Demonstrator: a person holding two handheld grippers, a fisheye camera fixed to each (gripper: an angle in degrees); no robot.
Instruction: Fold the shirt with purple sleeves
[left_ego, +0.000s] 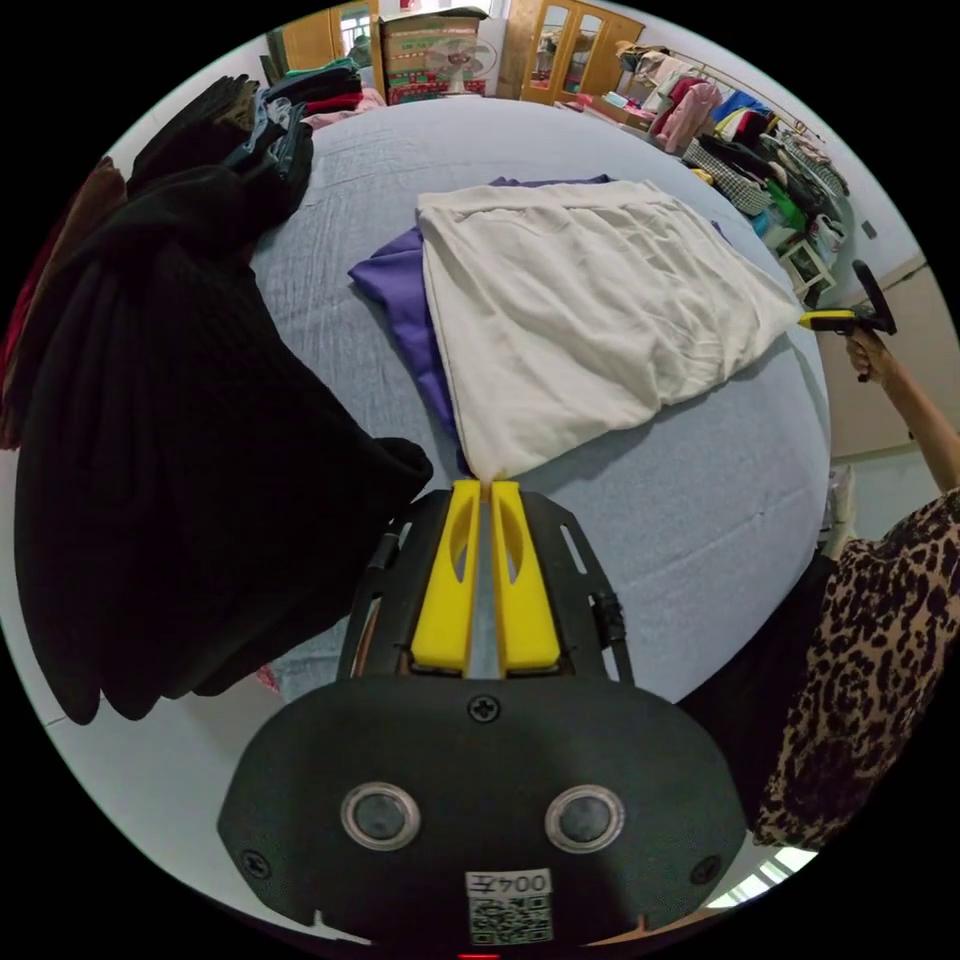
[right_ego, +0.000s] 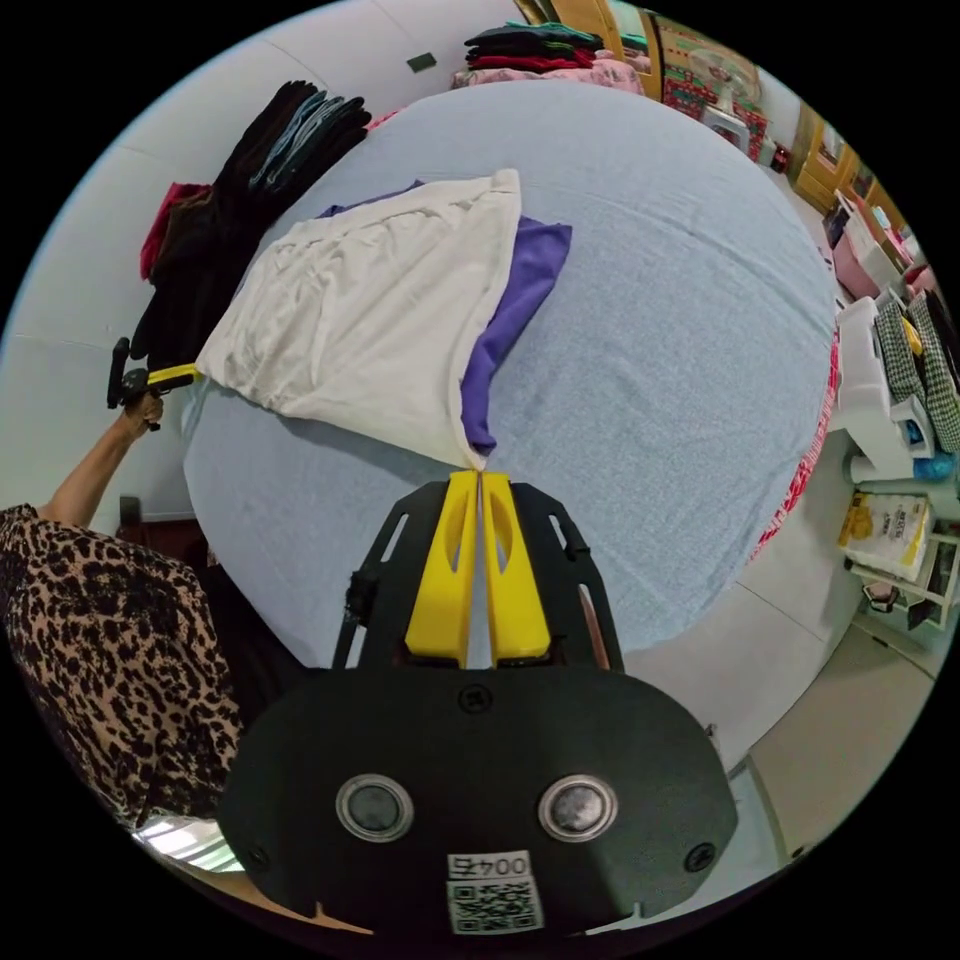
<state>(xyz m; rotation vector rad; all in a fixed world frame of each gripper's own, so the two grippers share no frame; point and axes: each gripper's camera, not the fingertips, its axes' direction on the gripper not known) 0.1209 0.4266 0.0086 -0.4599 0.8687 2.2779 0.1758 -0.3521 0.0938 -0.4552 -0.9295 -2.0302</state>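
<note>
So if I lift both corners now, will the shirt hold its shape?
Probably not: the shirt looks thin and wrinkled, so it should sag between the left claw and right claw. The purple sleeve lies loose and may slide out.

Both views are bright and evenly lit by soft daylight, with no harsh glare. The white shirt (left_ego: 590, 300) casts only a faint, soft shadow on the blue bed (left_ego: 680, 480). Focus is sharp at the centre. The fisheye lens bends the bed's edge into a curve and squeezes everything near the black circular border.
</note>
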